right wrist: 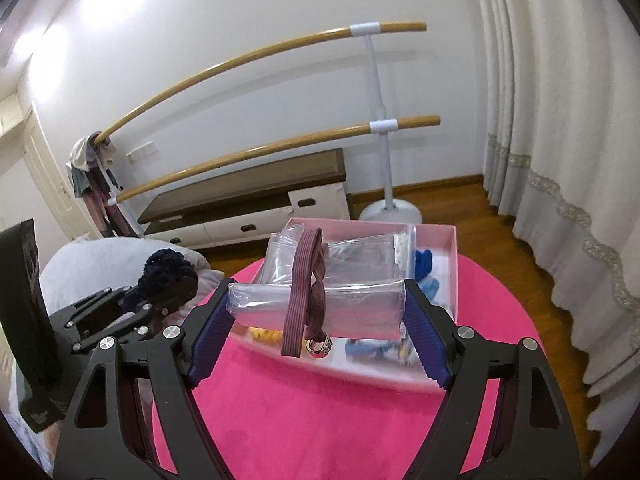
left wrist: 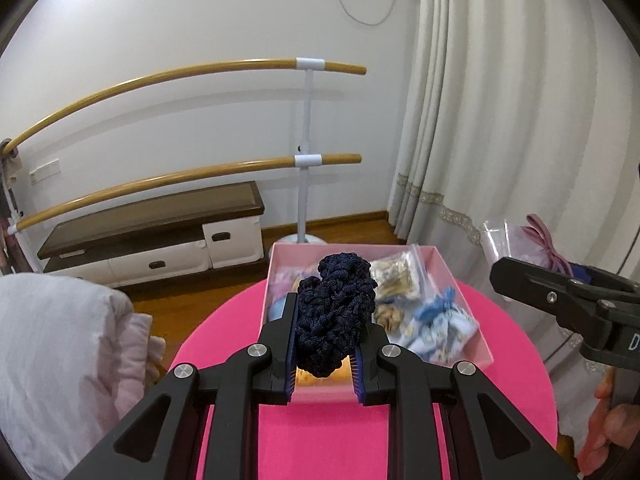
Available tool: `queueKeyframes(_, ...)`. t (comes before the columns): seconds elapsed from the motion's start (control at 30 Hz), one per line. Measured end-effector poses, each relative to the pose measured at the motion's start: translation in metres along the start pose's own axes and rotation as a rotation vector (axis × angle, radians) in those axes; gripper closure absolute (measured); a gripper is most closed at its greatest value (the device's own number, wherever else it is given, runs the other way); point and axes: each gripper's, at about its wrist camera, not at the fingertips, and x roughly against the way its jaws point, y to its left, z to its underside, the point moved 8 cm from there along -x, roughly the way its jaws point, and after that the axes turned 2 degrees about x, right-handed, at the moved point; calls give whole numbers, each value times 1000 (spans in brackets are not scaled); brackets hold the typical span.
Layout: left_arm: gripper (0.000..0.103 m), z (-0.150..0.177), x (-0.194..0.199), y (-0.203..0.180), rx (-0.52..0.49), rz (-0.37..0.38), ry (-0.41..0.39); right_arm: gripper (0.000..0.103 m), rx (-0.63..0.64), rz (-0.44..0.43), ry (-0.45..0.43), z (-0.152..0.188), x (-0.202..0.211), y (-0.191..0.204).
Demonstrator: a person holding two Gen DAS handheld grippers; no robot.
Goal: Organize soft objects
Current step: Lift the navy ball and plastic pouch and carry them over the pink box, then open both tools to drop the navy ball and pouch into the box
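My left gripper (left wrist: 326,316) is shut on a dark navy knitted scrunchie (left wrist: 336,312) and holds it above the near part of a pink box (left wrist: 476,300). The box holds zip bags of soft items, one beige (left wrist: 394,278) and one blue and white (left wrist: 440,326). My right gripper (right wrist: 318,300) is shut on a clear plastic bag (right wrist: 352,304) with a mauve elastic hair band (right wrist: 306,280) draped over it, held above the pink box (right wrist: 450,256). The left gripper with the scrunchie (right wrist: 168,276) shows at the left in the right wrist view.
The box stands on a round table with a bright pink cloth (left wrist: 320,436). A white pillow or duvet (left wrist: 52,352) lies at the left. Behind are a ballet barre stand (left wrist: 306,152), a low drawer cabinet (left wrist: 160,240), a wooden floor and white curtains (left wrist: 500,120).
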Motion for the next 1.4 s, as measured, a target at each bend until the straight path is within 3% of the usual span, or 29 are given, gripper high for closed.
queueKeyframes(0.27,84,-37,-80,-3,-32,-12,57,25,-28,6,76,-23,-58,-30)
queueKeyframes(0.63,81,-62,-169,-14,-49,-32,123,23,-76,-7,146,-16,-109,-51)
queueKeyframes(0.7,75,-62,-182,-17,-53,-39,143,22,-93,-11,156,-15,-116,-55)
queueKeyframes(0.73,63,-62,-188,-17,-53,-46,149,18,-105,-15,158,-14,-119,-57)
queueKeyframes(0.77,44,-61,-190,-17,-54,-56,152,17,-115,-15,158,-13,-120,-59)
queueKeyframes(0.83,28,-63,-196,-16,-59,-90,138,15,-134,-33,158,-12,-124,-62)
queueKeyframes(0.97,13,-60,-200,-22,-49,-101,128,0,-146,-16,148,-13,-123,-68)
queueKeyframes(1.13,0,-58,-189,-23,-42,-127,85,0,-155,14,144,-13,-112,-72)
queueKeyframes(1.4,0,-45,-136,-19,-20,-154,-1,0,-136,51,84,-11,-65,-57)
